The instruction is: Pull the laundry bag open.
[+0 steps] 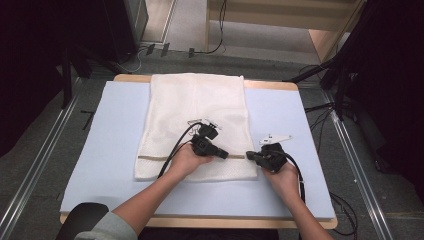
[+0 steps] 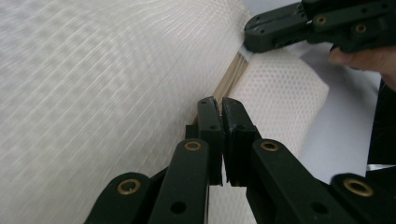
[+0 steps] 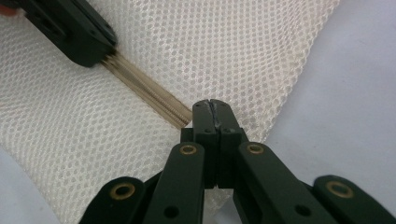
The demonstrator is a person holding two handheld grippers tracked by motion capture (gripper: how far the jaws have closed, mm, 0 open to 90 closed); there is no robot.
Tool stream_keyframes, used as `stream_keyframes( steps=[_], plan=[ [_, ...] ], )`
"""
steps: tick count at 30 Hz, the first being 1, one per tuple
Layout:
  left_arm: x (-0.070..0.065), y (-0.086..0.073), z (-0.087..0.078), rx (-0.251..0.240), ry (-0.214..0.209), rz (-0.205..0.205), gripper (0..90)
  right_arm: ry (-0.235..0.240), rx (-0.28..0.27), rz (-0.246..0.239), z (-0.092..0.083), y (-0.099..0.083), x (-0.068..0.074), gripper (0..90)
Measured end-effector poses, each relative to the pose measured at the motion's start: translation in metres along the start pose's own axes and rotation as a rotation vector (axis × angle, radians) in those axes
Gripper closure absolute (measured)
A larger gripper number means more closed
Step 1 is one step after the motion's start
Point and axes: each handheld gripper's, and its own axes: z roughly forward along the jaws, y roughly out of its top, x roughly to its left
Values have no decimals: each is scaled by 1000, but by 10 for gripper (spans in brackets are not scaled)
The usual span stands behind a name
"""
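Note:
A white mesh bag point(image 1: 195, 105) lies flat on the pale blue mat point(image 1: 115, 130), with a tan zipper point(image 1: 237, 156) running across it near its front edge. My left gripper point(image 1: 223, 154) is shut on the zipper partway along, its jaws pointing right. In the left gripper view its jaws point(image 2: 219, 105) meet over the zipper point(image 2: 231, 77). My right gripper point(image 1: 251, 156) is shut on the bag's right edge at the zipper's end, facing the left one. In the right gripper view its tips point(image 3: 212, 106) close where the zipper point(image 3: 149, 91) ends. What is pinched lies hidden between the pads.
The mat covers a wooden table point(image 1: 280, 85). Cables point(image 1: 210, 50) and metal rails point(image 1: 45, 145) run over the grey floor around it. Dark stands point(image 1: 345, 70) rise at the right, and dark equipment point(image 1: 75, 40) at the left. Bare mat lies left and right of the bag.

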Motion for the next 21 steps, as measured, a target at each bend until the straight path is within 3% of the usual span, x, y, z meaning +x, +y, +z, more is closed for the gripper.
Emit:
stream_keyframes(
  steps=[7,12,16,21],
  plan=[
    [11,-20,-34,-21,-2,-6,887,17,-4,23,0,-1,-2,900],
    [18,-30,-55,-50,10,-19,887,8,-4,3,0,0,-2,900],
    [16,-35,-63,-45,27,0,887,5,-4,-2,0,0,-1,900],
    [22,-44,-76,-51,31,-6,888,8,-7,4,0,-1,-1,900]
  ],
)
